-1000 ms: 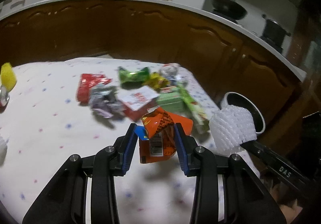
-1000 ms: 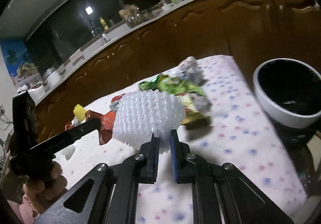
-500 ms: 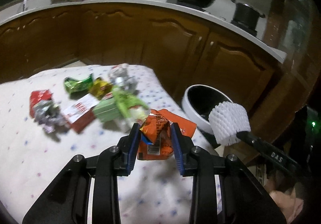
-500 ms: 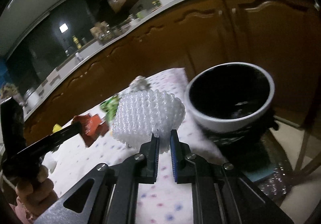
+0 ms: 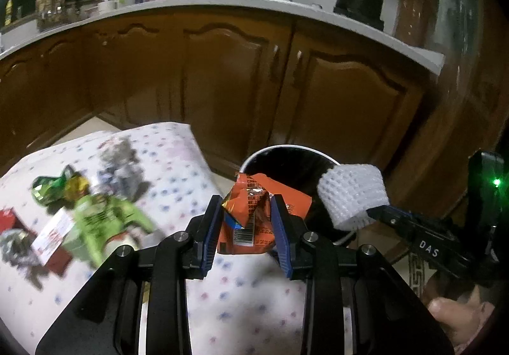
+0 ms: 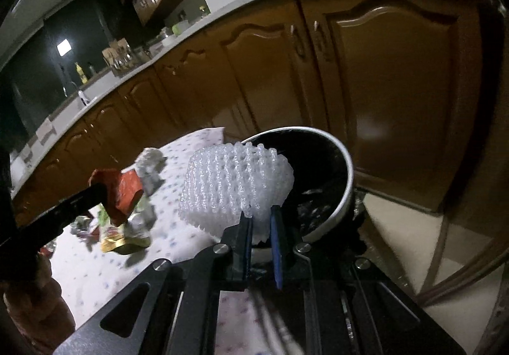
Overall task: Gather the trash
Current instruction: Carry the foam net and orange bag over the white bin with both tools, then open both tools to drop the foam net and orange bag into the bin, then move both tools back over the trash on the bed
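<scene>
A: Left gripper [image 5: 245, 221]?
B: Clamped on an orange snack wrapper [image 5: 251, 221], crumpled between the blue pads, held at the near rim of the white-rimmed bin [image 5: 288, 148]. Not yet dropped.

A: Right gripper [image 6: 261, 224]?
B: Pinched narrow on the lower edge of a white foam fruit net [image 6: 235, 186]. Net hanging right over the bin's near rim [image 6: 346, 170], partly above the dark bag-lined opening.

A: Anything inside the bin?
B: Too dark to tell; only glints off the black liner.

A: Left to collect?
B: Plenty, on the dotted tablecloth [image 5: 241, 301]: a green pouch [image 5: 101, 221], a green-and-gold candy wrapper [image 5: 55, 189], crumpled silver foil [image 5: 119, 161], a red-and-white packet [image 5: 52, 237], another foil scrap at the left edge, blurred.

A: So, how far along?
B: Early to middle, probably. Two pieces carried to the bin, release pending; at least five pieces waiting on the table.

A: Risk?
B: Light net, light wrapper: likely to catch on the rim or drift outside unless let go well over the opening.
</scene>
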`<move>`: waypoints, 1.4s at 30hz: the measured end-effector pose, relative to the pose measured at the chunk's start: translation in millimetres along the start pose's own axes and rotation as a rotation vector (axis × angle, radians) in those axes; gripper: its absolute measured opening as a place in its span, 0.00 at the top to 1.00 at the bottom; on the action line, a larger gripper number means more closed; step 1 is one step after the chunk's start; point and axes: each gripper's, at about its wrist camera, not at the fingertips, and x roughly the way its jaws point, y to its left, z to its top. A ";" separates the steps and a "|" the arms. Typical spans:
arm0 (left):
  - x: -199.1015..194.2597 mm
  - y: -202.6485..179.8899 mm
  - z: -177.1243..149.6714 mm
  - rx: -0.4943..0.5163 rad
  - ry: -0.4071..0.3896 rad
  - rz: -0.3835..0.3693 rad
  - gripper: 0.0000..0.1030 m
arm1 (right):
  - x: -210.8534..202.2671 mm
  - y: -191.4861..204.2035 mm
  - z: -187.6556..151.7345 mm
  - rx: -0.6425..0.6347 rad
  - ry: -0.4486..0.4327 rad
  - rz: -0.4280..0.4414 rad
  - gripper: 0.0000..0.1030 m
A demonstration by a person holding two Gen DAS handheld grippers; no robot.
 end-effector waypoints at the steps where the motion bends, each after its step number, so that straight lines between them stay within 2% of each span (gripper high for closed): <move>1: 6.8 -3.4 1.9 0.004 0.010 -0.005 0.71 | 6.3 -3.3 4.2 -0.004 0.008 -0.005 0.89; 7: 46.9 -19.9 7.4 0.036 0.071 -0.006 0.71 | 30.5 -14.5 15.2 -0.032 0.066 -0.043 0.89; 15: 76.2 -26.7 14.5 0.036 0.122 -0.025 0.70 | 51.4 -28.2 24.8 -0.059 0.108 -0.064 0.88; 17: 80.3 -30.3 15.0 0.045 0.132 -0.023 0.66 | 55.9 -29.9 25.4 -0.062 0.122 -0.074 0.85; 19: 83.9 -31.8 15.4 0.049 0.139 -0.014 0.56 | 58.9 -34.3 26.3 -0.051 0.132 -0.067 0.84; 21: 85.3 -33.7 15.0 0.057 0.140 -0.007 0.55 | 61.7 -37.3 25.1 -0.043 0.139 -0.071 0.79; 22: 86.5 -33.9 14.8 0.058 0.145 -0.011 0.49 | 62.8 -38.9 24.5 -0.041 0.139 -0.072 0.74; 23: 86.6 -33.8 14.3 0.058 0.147 -0.013 0.47 | 62.7 -40.8 23.7 -0.033 0.140 -0.069 0.66; 25: 84.2 -33.2 12.7 0.061 0.139 -0.010 0.45 | 61.6 -44.8 23.8 -0.019 0.137 -0.063 0.58; 30: 68.1 -23.0 3.9 0.027 0.122 -0.018 0.43 | 51.3 -49.2 21.1 0.016 0.113 -0.045 0.53; 33: 49.9 -13.3 -3.8 0.004 0.092 -0.001 0.42 | 44.1 -46.0 15.0 0.040 0.094 -0.022 0.39; 35: 33.3 -6.8 -11.0 -0.007 0.067 0.007 0.41 | 38.9 -41.2 10.3 0.055 0.077 -0.010 0.22; 42: -27.5 18.6 -41.2 -0.060 -0.012 0.058 0.34 | 16.2 -13.5 -6.8 0.068 0.035 0.036 0.20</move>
